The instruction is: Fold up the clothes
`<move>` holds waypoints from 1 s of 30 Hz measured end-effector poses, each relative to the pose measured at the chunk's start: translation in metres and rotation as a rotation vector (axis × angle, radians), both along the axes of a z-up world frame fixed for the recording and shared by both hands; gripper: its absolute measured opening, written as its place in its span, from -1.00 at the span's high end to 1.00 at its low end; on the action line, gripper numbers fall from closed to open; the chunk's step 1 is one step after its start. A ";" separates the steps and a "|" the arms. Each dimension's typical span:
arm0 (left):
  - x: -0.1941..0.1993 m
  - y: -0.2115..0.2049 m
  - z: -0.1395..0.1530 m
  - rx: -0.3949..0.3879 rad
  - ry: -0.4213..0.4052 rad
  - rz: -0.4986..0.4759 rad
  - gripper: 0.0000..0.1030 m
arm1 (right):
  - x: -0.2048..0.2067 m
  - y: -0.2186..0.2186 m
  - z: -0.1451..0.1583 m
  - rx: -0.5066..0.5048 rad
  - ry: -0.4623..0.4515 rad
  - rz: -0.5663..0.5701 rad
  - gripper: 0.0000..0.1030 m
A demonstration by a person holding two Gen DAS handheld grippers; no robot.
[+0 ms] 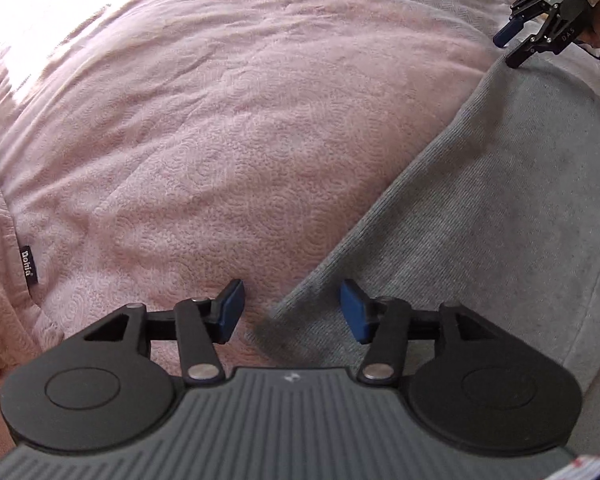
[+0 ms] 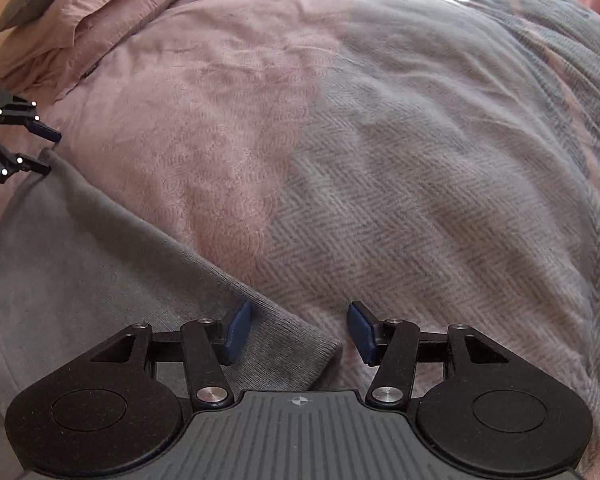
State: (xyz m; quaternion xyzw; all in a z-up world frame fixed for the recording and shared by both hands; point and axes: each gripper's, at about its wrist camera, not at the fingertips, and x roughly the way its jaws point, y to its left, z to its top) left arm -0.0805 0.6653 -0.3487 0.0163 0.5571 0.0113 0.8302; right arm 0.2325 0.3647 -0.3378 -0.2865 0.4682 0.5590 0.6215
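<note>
Best done by smoothing the grey garment (image 1: 480, 216), spread lower right in the left view and lower left in the right, each corner lying loose between the parted left hand-held gripper (image 1: 292, 308) and right hand-held gripper (image 2: 298, 332), on a pink quilted bed (image 1: 204, 128), pillows (image 2: 100, 12) upper left.

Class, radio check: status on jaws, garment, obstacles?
Left gripper open, right gripper open, both empty. Grey garment flat on bed, corners between jaws. Nothing in the way.
</note>
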 end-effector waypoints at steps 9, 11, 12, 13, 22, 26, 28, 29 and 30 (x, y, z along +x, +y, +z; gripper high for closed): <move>-0.007 0.009 -0.002 -0.027 0.073 0.008 0.46 | 0.005 -0.013 0.007 0.004 0.085 -0.012 0.81; -0.009 -0.003 0.000 0.048 0.070 -0.031 0.73 | -0.002 -0.018 0.014 0.030 0.061 -0.023 0.89; -0.012 -0.007 0.003 0.074 0.065 -0.042 0.85 | -0.006 -0.021 0.019 0.042 0.044 -0.027 0.91; -0.015 -0.011 0.007 0.093 0.052 -0.039 0.87 | -0.012 -0.024 0.026 0.060 0.018 -0.030 0.91; -0.095 -0.063 0.086 0.175 -0.189 0.117 0.89 | -0.100 -0.084 0.115 0.281 -0.242 -0.036 0.92; -0.158 -0.115 0.130 0.179 -0.277 0.207 0.89 | -0.161 -0.133 0.156 0.357 -0.348 -0.001 0.92; -0.190 -0.145 0.146 0.170 -0.297 0.253 0.89 | -0.191 -0.162 0.170 0.373 -0.376 0.006 0.93; -0.206 -0.161 0.151 0.166 -0.298 0.273 0.89 | -0.209 -0.179 0.176 0.373 -0.392 0.019 0.93; -0.224 -0.180 0.154 0.165 -0.291 0.294 0.89 | -0.222 -0.193 0.180 0.368 -0.396 0.025 0.93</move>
